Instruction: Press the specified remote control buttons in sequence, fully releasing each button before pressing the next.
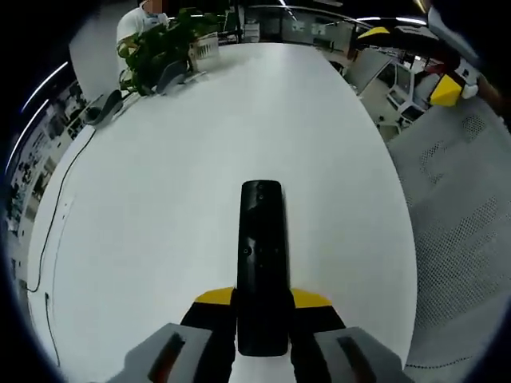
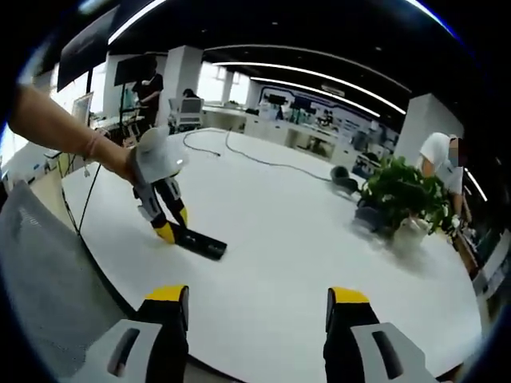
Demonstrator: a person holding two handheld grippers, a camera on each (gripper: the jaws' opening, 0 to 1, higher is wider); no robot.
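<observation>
Left gripper (image 1: 262, 319) clamped on the near end of the black remote (image 1: 261, 255), holding it flat on the white table (image 1: 160, 199), buttons up. Right gripper (image 2: 257, 307) open and empty, well back from the remote by the table's near edge. Looks like the steadying step, no button pressed yet; next calls for bringing one right fingertip (image 2: 169, 297) over the first button, pressing, then lifting fully clear

Left grey claw with yellow-tipped black jaws (image 1: 262, 319): jaws closed on the near end of a slim black remote control (image 1: 261, 263). Right claw (image 2: 258, 307): jaws spread wide apart, nothing between them. Bare forearm (image 2: 56, 124) extends to the left claw (image 2: 168, 231).
</observation>
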